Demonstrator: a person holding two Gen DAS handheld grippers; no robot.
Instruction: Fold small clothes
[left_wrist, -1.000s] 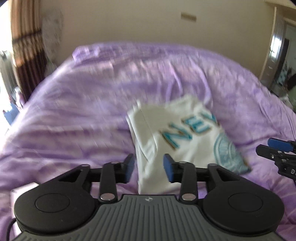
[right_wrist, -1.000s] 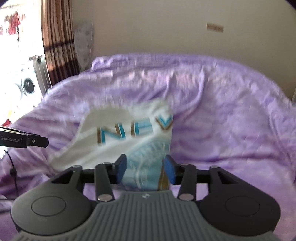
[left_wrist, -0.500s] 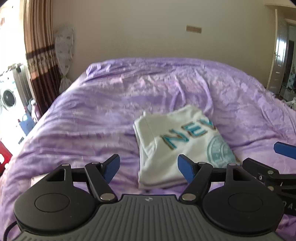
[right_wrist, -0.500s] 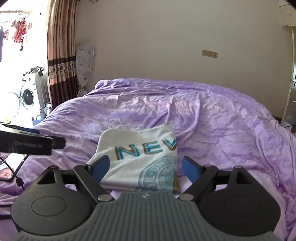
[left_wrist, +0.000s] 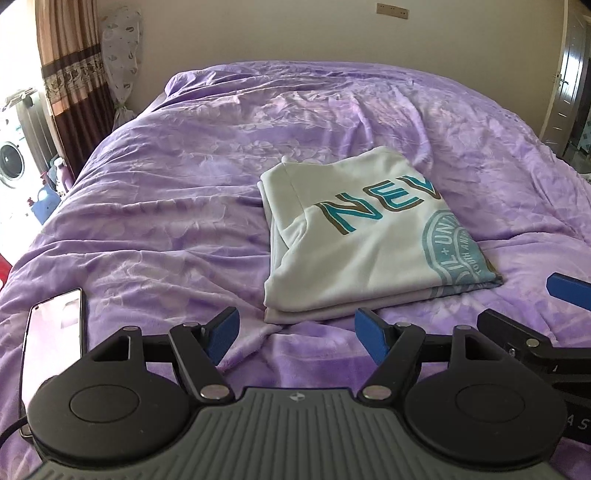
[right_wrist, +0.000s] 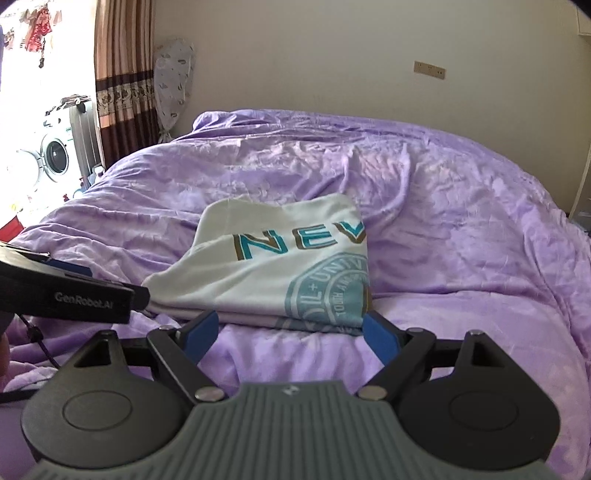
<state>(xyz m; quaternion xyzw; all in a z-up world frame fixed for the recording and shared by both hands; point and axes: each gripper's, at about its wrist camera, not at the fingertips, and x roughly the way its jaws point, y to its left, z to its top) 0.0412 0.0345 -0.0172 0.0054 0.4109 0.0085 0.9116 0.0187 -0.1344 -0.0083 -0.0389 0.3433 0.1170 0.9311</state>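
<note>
A white T-shirt (left_wrist: 369, 236) with teal "NEV" lettering and a round teal print lies folded flat on the purple bed cover (left_wrist: 184, 184). It also shows in the right wrist view (right_wrist: 273, 273). My left gripper (left_wrist: 295, 336) is open and empty, just short of the shirt's near edge. My right gripper (right_wrist: 288, 336) is open and empty, in front of the shirt's near right corner. The right gripper's fingers (left_wrist: 569, 291) show at the right edge of the left wrist view. The left gripper's body (right_wrist: 66, 291) shows at the left of the right wrist view.
A phone (left_wrist: 51, 343) lies on the bed cover at the near left. A washing machine (right_wrist: 48, 158) and curtain (right_wrist: 122, 74) stand left of the bed. A door (left_wrist: 569, 74) is at the far right. The wall is behind the bed.
Both grippers have opened wide and drawn back from the folded shirt. The shirt lies where it was, now free of both grippers.
</note>
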